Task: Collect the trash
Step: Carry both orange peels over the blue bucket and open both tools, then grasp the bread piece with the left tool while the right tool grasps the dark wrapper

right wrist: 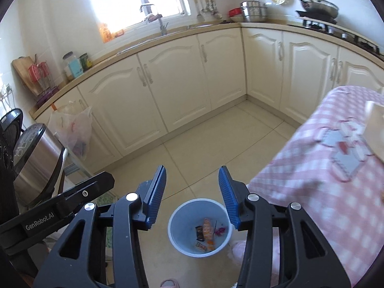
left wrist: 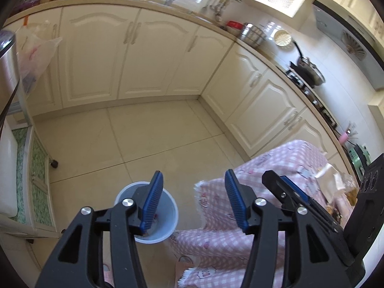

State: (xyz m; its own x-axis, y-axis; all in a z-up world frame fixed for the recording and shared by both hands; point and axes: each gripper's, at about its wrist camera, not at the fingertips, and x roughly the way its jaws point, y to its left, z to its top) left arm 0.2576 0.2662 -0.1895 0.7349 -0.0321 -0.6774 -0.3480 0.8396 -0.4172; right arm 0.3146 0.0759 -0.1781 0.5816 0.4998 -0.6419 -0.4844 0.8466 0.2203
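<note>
Nearest the lens, blue ribbed fingers (right wrist: 157, 193) of the right gripper (right wrist: 192, 194) standing apart, nothing between them. Same for the left gripper (left wrist: 194, 201): fingers (left wrist: 153, 201) spread, empty.

Directly below, on the tiled floor (right wrist: 204, 129), a pale blue bin (right wrist: 176, 236) holding trash (right wrist: 207, 234): an orange wrapper, a small dark packet, a pink scrap, a striped piece at the bottom. Judged as a deposit just completed, both hands free above the bin.

Just beside the bin, a pink checked cloth (left wrist: 276, 168) draped over the worktop. At its far end, crumpled pale wrapping and brownish scraps (left wrist: 336, 182), apparently more litter not yet collected; blurred, so hard to name.

Further off, cream cabinets (right wrist: 182, 79), a plastic bag (right wrist: 74, 129) hanging at a door.

Likely partway done: several pieces binned, worktop remainder left.
</note>
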